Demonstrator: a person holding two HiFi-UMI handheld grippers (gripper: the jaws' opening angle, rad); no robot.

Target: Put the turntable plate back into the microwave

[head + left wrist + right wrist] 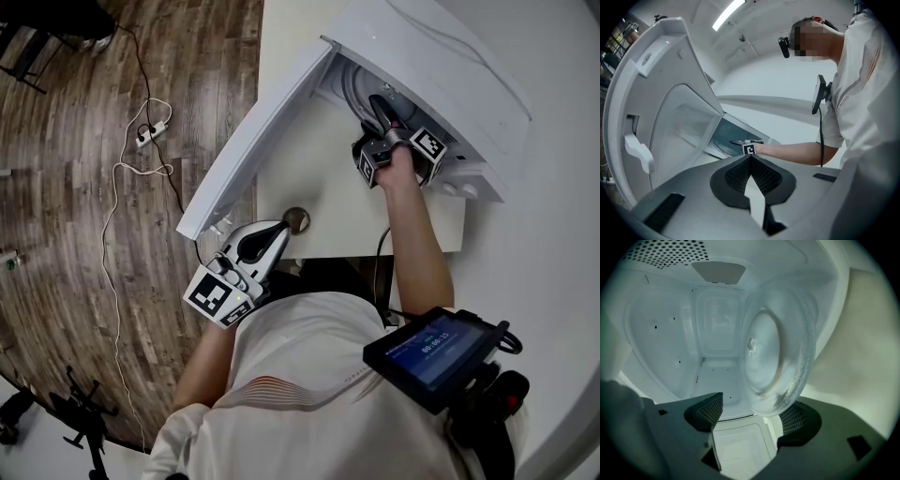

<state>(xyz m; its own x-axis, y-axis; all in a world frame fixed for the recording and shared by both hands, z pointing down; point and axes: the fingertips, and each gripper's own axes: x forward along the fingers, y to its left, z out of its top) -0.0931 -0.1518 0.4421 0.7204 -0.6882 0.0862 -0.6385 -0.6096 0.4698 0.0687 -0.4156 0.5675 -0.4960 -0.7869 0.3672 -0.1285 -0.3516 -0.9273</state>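
The clear glass turntable plate stands tilted on its edge inside the white microwave cavity. Its lower rim sits just in front of the right pad of my right gripper, and the left pad is well clear of it. The jaws stand wide open. In the head view my right gripper reaches into the microwave past its swung-open door. My left gripper hangs over the table's near edge, outside the microwave. It is shut with nothing between its pads.
The open door stands at the left of the opening. A small round brownish object lies on the white table near my left gripper. Cables and a power strip trail over the wooden floor at the left.
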